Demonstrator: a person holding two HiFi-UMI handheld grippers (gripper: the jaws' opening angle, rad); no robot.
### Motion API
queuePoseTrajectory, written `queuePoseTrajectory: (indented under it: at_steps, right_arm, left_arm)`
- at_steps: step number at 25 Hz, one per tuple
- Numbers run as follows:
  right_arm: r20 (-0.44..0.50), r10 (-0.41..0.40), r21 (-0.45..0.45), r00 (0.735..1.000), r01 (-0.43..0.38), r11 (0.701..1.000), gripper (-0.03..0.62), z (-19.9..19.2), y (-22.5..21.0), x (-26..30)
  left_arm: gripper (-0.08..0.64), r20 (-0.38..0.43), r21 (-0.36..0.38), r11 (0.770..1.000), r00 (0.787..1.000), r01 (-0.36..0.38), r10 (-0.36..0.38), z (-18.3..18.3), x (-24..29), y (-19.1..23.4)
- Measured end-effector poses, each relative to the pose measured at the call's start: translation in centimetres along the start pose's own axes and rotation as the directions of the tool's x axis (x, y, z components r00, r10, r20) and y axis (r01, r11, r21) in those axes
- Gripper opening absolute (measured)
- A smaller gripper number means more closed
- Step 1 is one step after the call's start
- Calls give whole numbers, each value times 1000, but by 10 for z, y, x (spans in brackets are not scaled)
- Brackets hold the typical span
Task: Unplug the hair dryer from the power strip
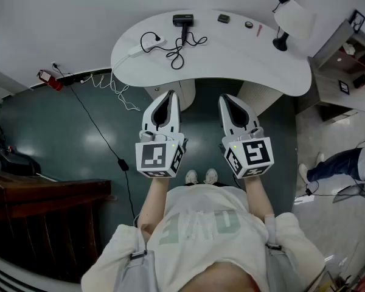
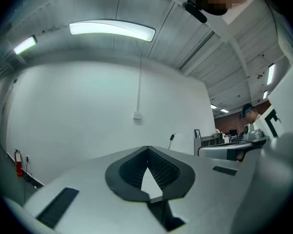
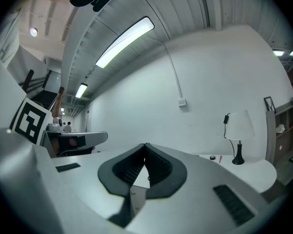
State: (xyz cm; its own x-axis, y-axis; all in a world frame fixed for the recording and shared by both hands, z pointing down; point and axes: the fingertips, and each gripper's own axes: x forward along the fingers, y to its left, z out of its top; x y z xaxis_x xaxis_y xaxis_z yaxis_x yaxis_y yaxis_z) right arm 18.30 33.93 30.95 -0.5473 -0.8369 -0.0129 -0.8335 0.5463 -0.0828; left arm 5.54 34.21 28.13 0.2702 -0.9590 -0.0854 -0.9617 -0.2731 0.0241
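On the white table (image 1: 261, 66), by its far edge, lies the black hair dryer (image 1: 183, 20). Its cord (image 1: 176, 56) runs to the white power strip (image 1: 147, 46) on the table's left side. The left gripper (image 1: 170, 94) and the right gripper (image 1: 225, 98) are both closed tight and empty, well back from the table.

You're holding a pale grey left gripper (image 1: 170, 93) and right gripper (image 1: 224, 98), each carrying a cube (image 1: 157, 158) patterned in black-and-white squares, with black ribbed pads (image 2: 163, 169) lining the jaws. A black hair dryer (image 1: 183, 20), black cord (image 1: 179, 52) and white power strip (image 1: 140, 49) are lying on the white table (image 1: 243, 59). The floor (image 1: 79, 145) is showing dark teal.
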Motion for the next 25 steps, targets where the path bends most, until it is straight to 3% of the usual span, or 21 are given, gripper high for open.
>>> queuePoseTrajectory:
  at_steps: [13, 18, 21, 25]
  right_arm:
    - [-47, 107, -31, 993, -108, 994, 18, -19, -38, 11]
    - [-79, 198, -17, 977, -200, 980, 20, -25, -41, 27]
    - [-107, 207, -59, 973, -214, 975, 20, -31, -49, 41]
    - [-133, 212, -50, 968, -220, 974, 20, -42, -59, 67]
  left_arm:
    - [14, -14, 13, 997, 997, -71, 72, -18, 28, -6]
    - [14, -26, 18, 995, 995, -97, 97, -19, 42, 4]
    - [14, -29, 22, 995, 995, -100, 100, -23, 57, 11]
    - [14, -35, 17, 995, 995, -96, 97, -33, 83, 27]
